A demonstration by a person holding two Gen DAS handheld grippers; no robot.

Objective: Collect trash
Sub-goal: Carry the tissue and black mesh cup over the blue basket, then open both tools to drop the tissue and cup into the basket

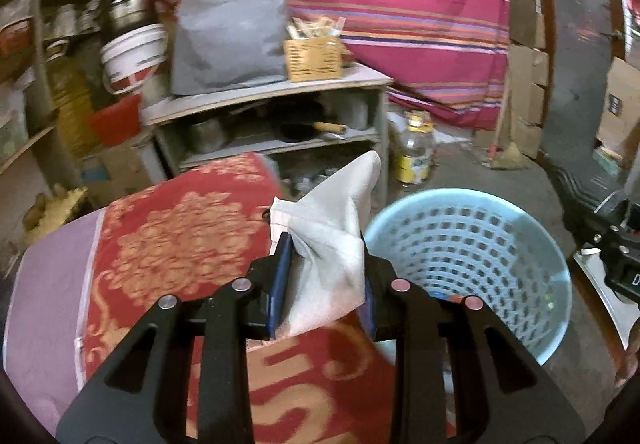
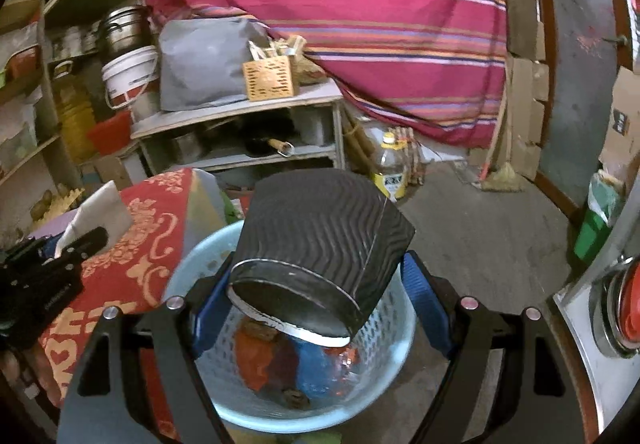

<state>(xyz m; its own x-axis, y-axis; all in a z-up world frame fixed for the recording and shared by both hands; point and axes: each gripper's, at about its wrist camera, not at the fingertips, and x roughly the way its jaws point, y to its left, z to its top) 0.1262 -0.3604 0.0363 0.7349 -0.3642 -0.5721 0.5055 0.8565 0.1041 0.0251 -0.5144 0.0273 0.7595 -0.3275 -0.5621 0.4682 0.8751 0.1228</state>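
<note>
We carry both loads toward the pale blue basket [image 2: 384, 328] — our left gripper [image 1: 326, 276] pinching a crumpled white paper [image 1: 332, 244] beside its rim, our right gripper [image 2: 316, 292] clamped wide around a black ribbed container [image 2: 320, 236] directly above it — ready to drop.

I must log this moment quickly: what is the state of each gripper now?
Left gripper: closed on a white crumpled tissue.
Right gripper: closed on a black ribbed cup, above the blue basket.

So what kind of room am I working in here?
Likely a cluttered home storeroom or kitchen corner: a shelf unit holding pots and a pan, stacked buckets, an oil bottle on the bare floor.
</note>
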